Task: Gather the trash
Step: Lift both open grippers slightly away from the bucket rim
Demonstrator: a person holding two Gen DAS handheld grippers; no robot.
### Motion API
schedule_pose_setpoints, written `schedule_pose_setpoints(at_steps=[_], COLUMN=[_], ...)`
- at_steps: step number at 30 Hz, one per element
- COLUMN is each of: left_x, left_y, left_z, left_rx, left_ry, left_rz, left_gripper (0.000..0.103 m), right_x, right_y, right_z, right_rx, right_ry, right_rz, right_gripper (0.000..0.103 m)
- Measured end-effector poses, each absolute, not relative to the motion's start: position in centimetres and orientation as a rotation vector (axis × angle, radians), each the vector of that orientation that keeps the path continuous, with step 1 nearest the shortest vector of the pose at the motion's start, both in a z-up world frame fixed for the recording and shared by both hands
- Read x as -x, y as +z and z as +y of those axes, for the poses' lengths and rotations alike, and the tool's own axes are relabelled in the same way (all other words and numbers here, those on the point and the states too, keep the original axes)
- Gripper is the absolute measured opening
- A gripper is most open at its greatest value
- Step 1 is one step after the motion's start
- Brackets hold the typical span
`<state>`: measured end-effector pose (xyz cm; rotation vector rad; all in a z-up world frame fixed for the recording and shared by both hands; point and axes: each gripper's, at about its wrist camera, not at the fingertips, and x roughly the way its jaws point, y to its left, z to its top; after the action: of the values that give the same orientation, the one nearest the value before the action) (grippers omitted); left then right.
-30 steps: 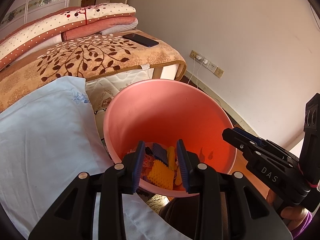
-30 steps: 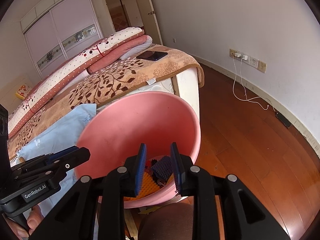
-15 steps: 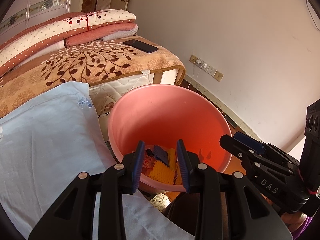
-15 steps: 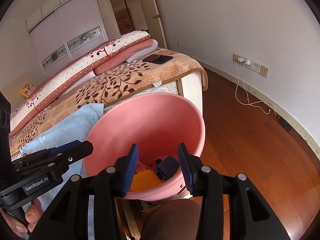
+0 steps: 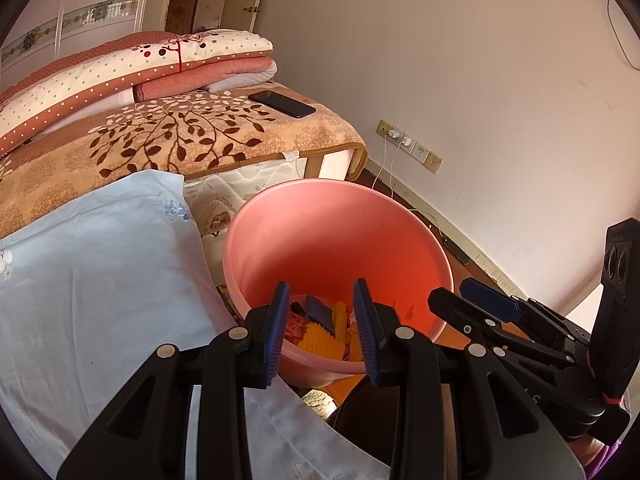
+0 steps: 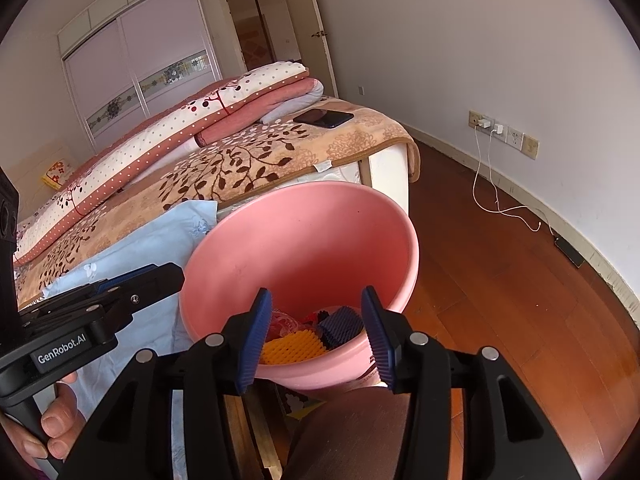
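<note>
A pink bucket stands on the wooden floor just beside the near corner of the bed, close under both grippers; at its bottom lies the collected trash: a yellow bumpy piece, a dark blue bumpy piece and some reddish wrapper. The left gripper hangs over the bucket's near rim with its fingers partly apart and nothing between them; the right gripper hangs just right of it, its fingers having just been opening, now well apart and empty, the trash seen through the gap. A pale blue cloth lies on the bed left of the bucket; a dark phone rests on the leaf-patterned blanket at the far end, beside folded quilts; a white charger cable trails from the wall socket to the floor on the right.
</note>
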<state>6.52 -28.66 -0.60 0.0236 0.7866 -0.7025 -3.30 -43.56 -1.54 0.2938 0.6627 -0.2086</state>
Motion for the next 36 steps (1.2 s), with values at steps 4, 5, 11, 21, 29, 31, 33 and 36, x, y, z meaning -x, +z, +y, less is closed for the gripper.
schedule_pose_setpoints(at_steps=[4, 5, 11, 21, 29, 31, 33, 36], left_x=[-6.4, -6.4, -6.4, -6.3, -4.7, -4.5, -4.5, -4.4], left_y=[-0.5, -0.5, -0.3, 0.3, 1.6, 1.7, 1.9, 2.0], left_z=[-28.5, -28.4, -28.1, -27.5, -27.8, -27.7, -27.5, -27.3], left_rx=[-0.014, -0.011, 0.011, 0.044, -0.004, -0.001, -0.001, -0.003], left_ry=[-0.713, -0.717, -0.733, -0.736, -0.702, -0.685, -0.660, -0.639], left_rz=[0.783, 0.783, 0.773, 0.749, 0.652, 0.641, 0.633, 0.628], left_gripper=[0.033, 0.033, 0.034, 0.048, 0.048, 0.048, 0.048, 0.048], right_x=[3.3, 3.3, 3.5, 3.4, 3.7, 3.8, 3.9, 4.1], right_y=[-1.5, -1.5, -1.5, -1.5, -1.1, -1.0, -0.8, -0.6], right_z=[-43.5, -43.5, -43.5, -43.7, -43.9, -43.9, -43.6, -43.4], right_rx=[-0.292, -0.293, -0.297, -0.303, -0.317, -0.315, -0.310, -0.297], right_ry=[-0.209, -0.209, -0.214, -0.222, -0.238, -0.239, -0.242, -0.246], right_rz=[0.663, 0.663, 0.661, 0.656, 0.638, 0.632, 0.626, 0.614], right_gripper=[0.047, 0.047, 0.049, 0.056, 0.065, 0.066, 0.067, 0.068])
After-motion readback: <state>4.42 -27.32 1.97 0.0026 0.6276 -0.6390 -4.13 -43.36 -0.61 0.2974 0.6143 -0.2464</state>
